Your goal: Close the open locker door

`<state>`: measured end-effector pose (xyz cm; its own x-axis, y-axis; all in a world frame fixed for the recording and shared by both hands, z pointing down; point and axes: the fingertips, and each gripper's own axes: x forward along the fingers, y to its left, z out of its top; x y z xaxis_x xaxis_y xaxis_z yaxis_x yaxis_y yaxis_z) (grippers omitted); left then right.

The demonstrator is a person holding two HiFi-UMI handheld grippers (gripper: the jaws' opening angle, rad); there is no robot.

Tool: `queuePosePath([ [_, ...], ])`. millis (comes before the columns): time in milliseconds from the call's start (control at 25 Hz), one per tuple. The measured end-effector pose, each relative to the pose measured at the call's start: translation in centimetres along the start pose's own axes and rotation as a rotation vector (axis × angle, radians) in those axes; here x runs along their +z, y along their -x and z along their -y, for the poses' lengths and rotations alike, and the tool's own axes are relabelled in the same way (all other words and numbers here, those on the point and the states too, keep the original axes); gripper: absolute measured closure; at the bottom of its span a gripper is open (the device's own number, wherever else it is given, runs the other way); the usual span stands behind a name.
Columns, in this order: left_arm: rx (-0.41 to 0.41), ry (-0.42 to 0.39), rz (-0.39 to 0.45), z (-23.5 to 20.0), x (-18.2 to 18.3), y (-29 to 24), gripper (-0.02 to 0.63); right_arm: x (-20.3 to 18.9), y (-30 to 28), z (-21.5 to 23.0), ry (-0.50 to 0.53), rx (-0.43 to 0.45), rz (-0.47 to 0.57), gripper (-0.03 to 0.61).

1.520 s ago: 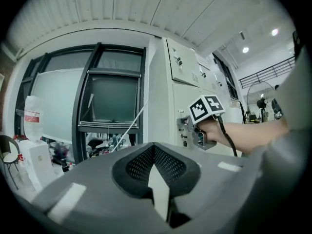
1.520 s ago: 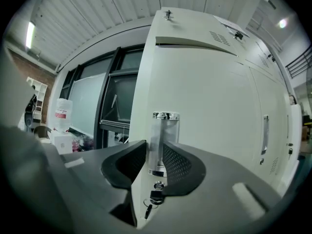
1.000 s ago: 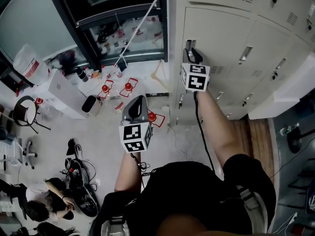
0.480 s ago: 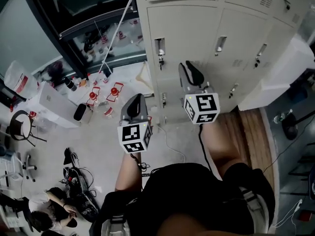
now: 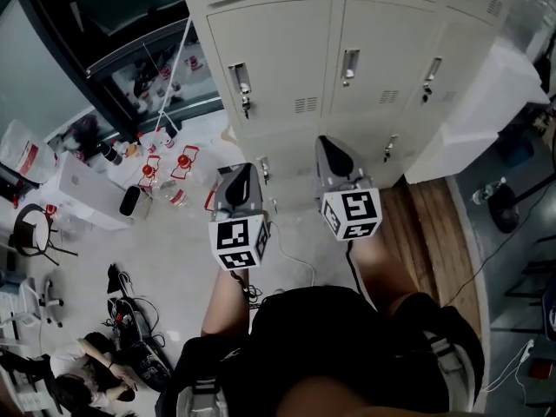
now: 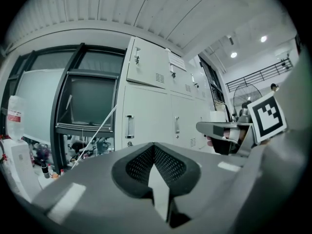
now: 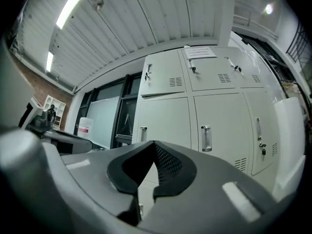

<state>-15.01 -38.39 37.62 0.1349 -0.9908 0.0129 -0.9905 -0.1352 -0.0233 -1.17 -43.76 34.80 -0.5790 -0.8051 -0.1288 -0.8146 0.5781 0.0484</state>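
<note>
You hold both tools in front of your chest, side by side, pointing level at the lockers (image 5: 287,24) and well apart from them. That reads as hands-off, with nothing left to push. On the left hand-held gripper (image 5: 244,174) the jaws are together and nothing is in them. On the right hand-held gripper (image 5: 329,144) the jaws have just been closing and now meet, also on nothing. As for the locker door (image 5: 278,63), every door in the bank lies flush in all three views, so I judge it is already shut. It is probably the left-column one with the handle (image 5: 243,89), but no view marks it out. In the head view the lower row of doors is partly behind your two grippers, and the top row is cut off by the frame edge. No view shows whether the door caught. The floor (image 5: 174,241) left of the lockers is cluttered, and the bottles (image 5: 109,152) there are too small to name.
</note>
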Motion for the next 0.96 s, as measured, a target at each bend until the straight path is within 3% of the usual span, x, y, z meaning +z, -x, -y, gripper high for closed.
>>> queuePosePath([
  [440,0.007,-0.022,0.014,2.5,1.1,0.8,0.614,0.1,1.4,0.6,-0.016,0.037,0.004,0.569],
  [960,0.034,-0.033,0.017,1.3,1.3,1.5,0.614,-0.5,1.0,-1.0,-0.011,0.066,-0.008,0.569],
])
